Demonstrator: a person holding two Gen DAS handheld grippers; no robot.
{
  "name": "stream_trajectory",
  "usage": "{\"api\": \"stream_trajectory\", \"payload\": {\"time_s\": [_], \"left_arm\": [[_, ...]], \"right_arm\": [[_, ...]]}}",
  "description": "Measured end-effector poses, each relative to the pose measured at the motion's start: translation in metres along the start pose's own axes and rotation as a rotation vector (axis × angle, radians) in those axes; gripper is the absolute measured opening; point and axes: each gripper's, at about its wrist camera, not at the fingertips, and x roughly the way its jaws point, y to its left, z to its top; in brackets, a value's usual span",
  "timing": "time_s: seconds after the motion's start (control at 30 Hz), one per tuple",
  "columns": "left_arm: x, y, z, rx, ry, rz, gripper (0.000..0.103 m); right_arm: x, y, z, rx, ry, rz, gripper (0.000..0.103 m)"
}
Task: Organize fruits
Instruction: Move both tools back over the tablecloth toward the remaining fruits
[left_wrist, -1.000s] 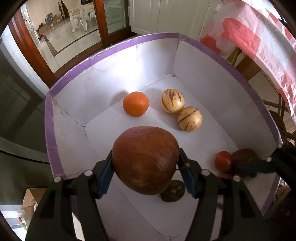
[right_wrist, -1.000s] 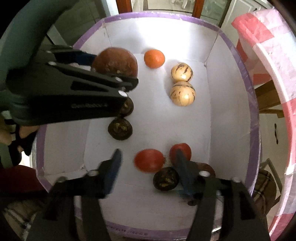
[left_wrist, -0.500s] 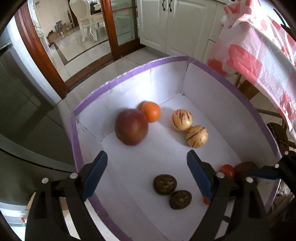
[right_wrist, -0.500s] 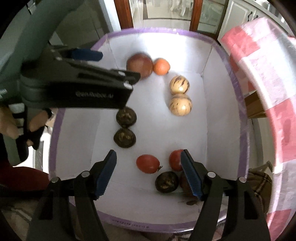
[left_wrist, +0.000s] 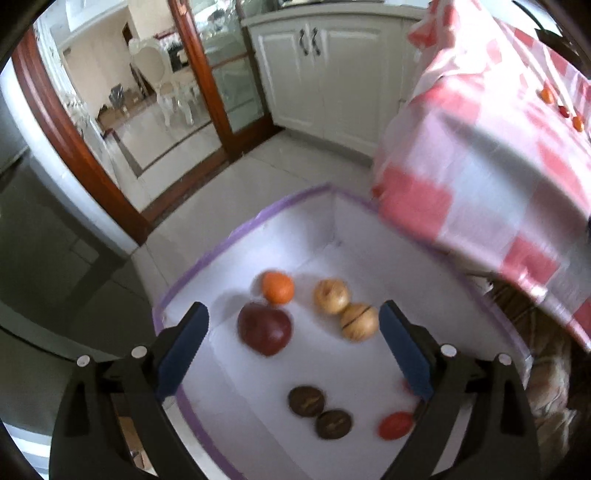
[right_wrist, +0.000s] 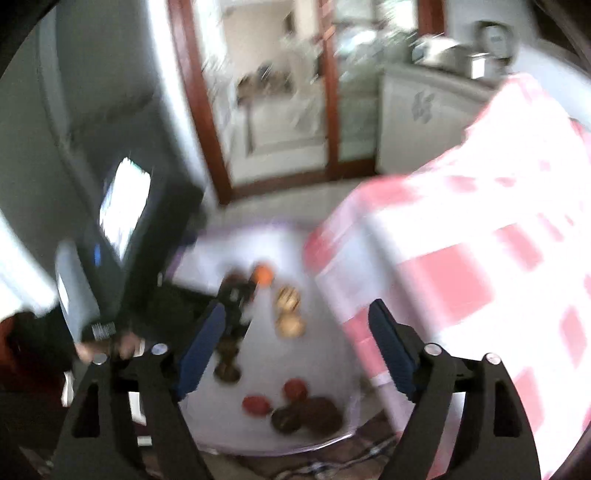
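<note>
A white box with purple rim holds the fruit. In the left wrist view a large dark red fruit lies next to an orange, with two striped yellow melons, two dark brown fruits and a red tomato. My left gripper is open and empty, high above the box. My right gripper is open and empty, also well above the box; its view is blurred. The tomatoes and brown fruits show below it.
A table with a pink and white checked cloth overhangs the box's right side, with small red fruits on top. White cabinets and a wood-framed glass door stand behind. The left hand-held gripper shows in the right view.
My left gripper let go of the large dark red fruit beside the orange, then rose away. My right gripper also lifted and pulled back from the box.
</note>
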Motion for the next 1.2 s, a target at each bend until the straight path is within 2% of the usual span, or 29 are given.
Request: {"api": "stream_trajectory", "payload": {"time_s": [0.17,0.3,0.37,0.43,0.5,0.6,0.7,0.77,0.83,0.87,0.9,1.0,1.07,1.13,1.17,1.2], "left_arm": [[-0.019,-0.046,0.029,0.081,-0.081,0.011,0.097],[-0.03,-0.099,0.055,0.164,-0.133,-0.011,0.098],[-0.031,-0.122,0.064,0.198,-0.116,0.114,0.102],[-0.029,-0.149,0.063,0.28,-0.108,0.288,0.102],[-0.026,-0.167,0.062,0.378,-0.118,0.395,0.099],[-0.023,-0.171,0.067,0.4,-0.049,0.37,0.096],[-0.04,-0.172,0.078,0.396,-0.089,0.35,0.096],[-0.06,-0.182,0.094,0.405,-0.143,0.282,0.096],[-0.08,-0.197,0.106,0.402,-0.182,0.154,0.098],[-0.084,-0.208,0.119,0.396,-0.193,0.058,0.101],[-0.085,-0.223,0.136,0.38,-0.189,-0.075,0.101],[-0.073,-0.27,0.173,0.362,-0.164,-0.367,0.101],[-0.057,-0.318,0.195,0.399,-0.152,-0.44,0.101],[-0.033,-0.358,0.228,0.333,-0.087,-0.58,0.101],[-0.015,-0.379,0.245,0.259,-0.006,-0.693,0.101],[-0.005,-0.392,0.255,0.213,0.04,-0.748,0.101]], "right_arm": [[-0.049,-0.066,-0.001,0.176,-0.13,-0.077,0.084],[-0.074,-0.117,-0.015,0.297,-0.182,-0.164,0.086],[-0.086,-0.14,-0.024,0.357,-0.203,-0.21,0.087],[-0.102,-0.166,-0.032,0.422,-0.234,-0.264,0.087],[-0.116,-0.188,-0.041,0.487,-0.263,-0.304,0.087],[-0.133,-0.217,-0.05,0.559,-0.309,-0.333,0.087],[-0.149,-0.233,-0.057,0.557,-0.335,-0.37,0.087],[-0.157,-0.243,-0.058,0.556,-0.334,-0.397,0.087],[-0.167,-0.256,-0.064,0.585,-0.321,-0.41,0.087],[-0.172,-0.263,-0.067,0.604,-0.316,-0.419,0.087],[-0.178,-0.275,-0.072,0.635,-0.311,-0.442,0.087],[-0.192,-0.3,-0.082,0.695,-0.302,-0.501,0.087],[-0.202,-0.323,-0.089,0.743,-0.287,-0.556,0.087],[-0.208,-0.342,-0.094,0.771,-0.273,-0.598,0.087],[-0.211,-0.354,-0.097,0.786,-0.265,-0.631,0.087],[-0.213,-0.364,-0.099,0.796,-0.26,-0.652,0.087]]}}
